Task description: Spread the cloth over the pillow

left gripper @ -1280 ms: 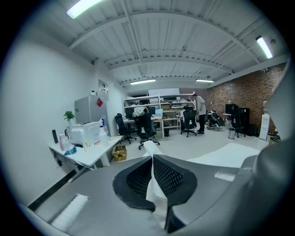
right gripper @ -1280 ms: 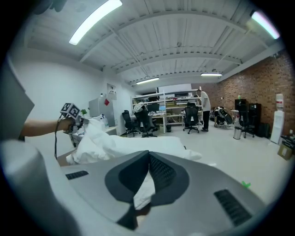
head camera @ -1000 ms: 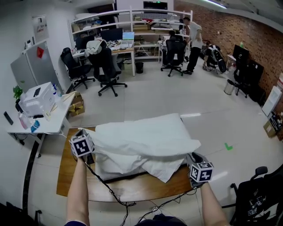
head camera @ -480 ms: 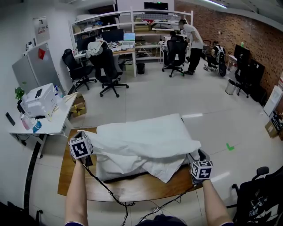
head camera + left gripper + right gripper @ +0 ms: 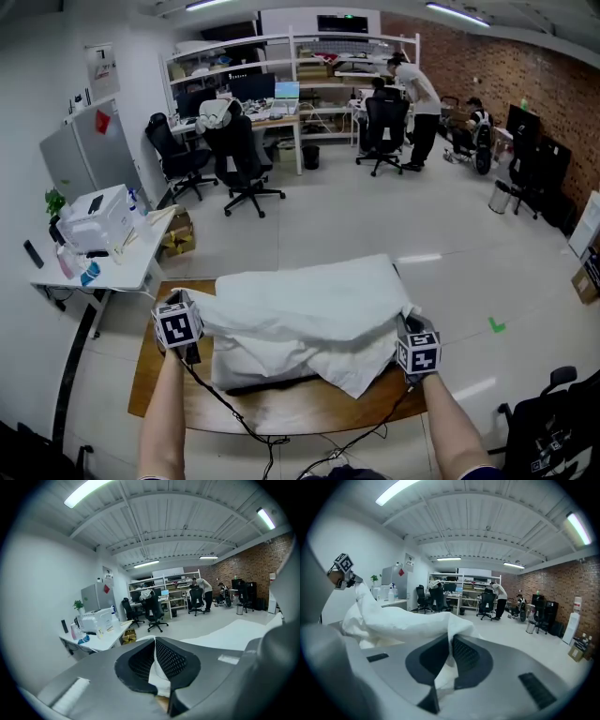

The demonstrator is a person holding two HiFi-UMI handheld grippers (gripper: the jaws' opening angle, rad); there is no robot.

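White cloth (image 5: pixel 309 302) lies billowed across the pillow (image 5: pixel 246 361), which rests on a wooden table (image 5: pixel 291 412) at the 6 o'clock part of the head view. The fabric covers the pillow's top, and one loose corner droops toward the table edge at about 5 o'clock of the pile. The left gripper (image 5: pixel 184 309) is at 9 o'clock of the cloth with its jaws together, clamped on a thin fold of the fabric; its own view shows the white edge (image 5: pixel 157 670) pinched between the dark pads. The right gripper (image 5: pixel 409 328) sits at 4 o'clock of the cloth, its jaws closing, with a strip of the cloth (image 5: pixel 445 667) caught between the pads and the rest of the sheet rising toward 10 o'clock. Black cables (image 5: pixel 225 412) trail over the tabletop. Office chairs (image 5: pixel 239 155) stand at 11 o'clock on the floor, and a person (image 5: pixel 420 94) stands by the shelves at 1 o'clock.
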